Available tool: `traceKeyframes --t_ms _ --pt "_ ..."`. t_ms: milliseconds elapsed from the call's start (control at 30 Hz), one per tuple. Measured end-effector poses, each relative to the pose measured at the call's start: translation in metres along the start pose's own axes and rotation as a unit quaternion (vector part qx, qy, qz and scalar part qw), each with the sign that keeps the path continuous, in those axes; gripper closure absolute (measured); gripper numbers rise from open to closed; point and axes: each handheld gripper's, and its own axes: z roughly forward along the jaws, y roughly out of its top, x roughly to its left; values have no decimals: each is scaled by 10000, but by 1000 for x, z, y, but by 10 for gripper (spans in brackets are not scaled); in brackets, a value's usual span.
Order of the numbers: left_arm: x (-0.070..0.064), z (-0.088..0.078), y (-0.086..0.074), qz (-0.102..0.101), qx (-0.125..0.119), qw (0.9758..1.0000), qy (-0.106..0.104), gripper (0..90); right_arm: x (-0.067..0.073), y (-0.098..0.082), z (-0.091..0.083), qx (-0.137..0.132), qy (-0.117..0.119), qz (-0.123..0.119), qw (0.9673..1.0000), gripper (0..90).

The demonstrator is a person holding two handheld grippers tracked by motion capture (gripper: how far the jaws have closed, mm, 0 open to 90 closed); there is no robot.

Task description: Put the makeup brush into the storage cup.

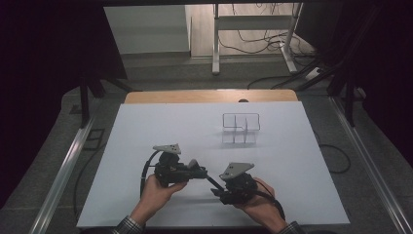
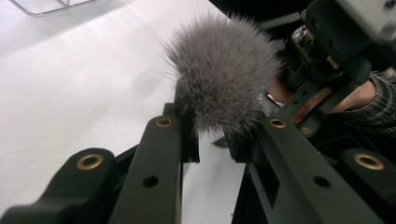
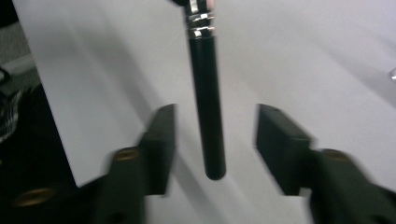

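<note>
Above the white worktop (image 1: 146,146), the left tongs (image 2: 215,140) pinch a makeup brush (image 2: 224,79) just below its grey bristles; the right tongs (image 3: 215,140) (blurred) stand spread around its black handle.

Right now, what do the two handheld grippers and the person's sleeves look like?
Both the left gripper and the right gripper are black, each with a grey three-cornered plate on top and a black cable trailing back. In the gripper views the jaws are flat black bars with brass-coloured rivets and small holes. The sleeves are a dark plaid with light lines.
</note>
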Motion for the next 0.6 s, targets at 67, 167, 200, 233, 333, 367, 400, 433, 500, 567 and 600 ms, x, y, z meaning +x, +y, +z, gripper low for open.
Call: traceKeyframes --t_ms 67,167,200,233,333,367,400,433,500,567,600 --pt "-1 0 0 77 38 9999 135 770 -5 1 -2 -124 5 200 9997 274" --pt "-4 1 1 149 107 9995 263 770 -8 1 -2 -256 80 367 9990 146" --pt "-4 1 1 149 107 9995 263 770 -8 1 -2 -256 80 367 9990 146" --pt "-5 2 1 178 134 9992 319 770 -6 2 0 -255 71 387 9989 88" --pt "-7 3 1 223 158 9989 368 770 -3 3 3 -169 34 377 9991 39" --pt "-7 3 1 223 158 9989 368 770 -3 3 3 -169 34 377 9991 39" --pt "-9 4 2 261 192 9987 404 770 -1 5 5 -127 18 329 9994 38" --pt "-9 4 2 261 192 9987 404 770 -1 5 5 -127 18 329 9994 38" --pt "-11 6 2 336 261 9980 464 769 2 8 7 -64 -7 210 9998 87" --pt "-13 8 2 376 284 9976 505 769 5 9 8 -25 -34 121 9999 165" --pt "-13 9 2 388 296 9975 502 770 6 10 8 -24 -44 90 9999 216"
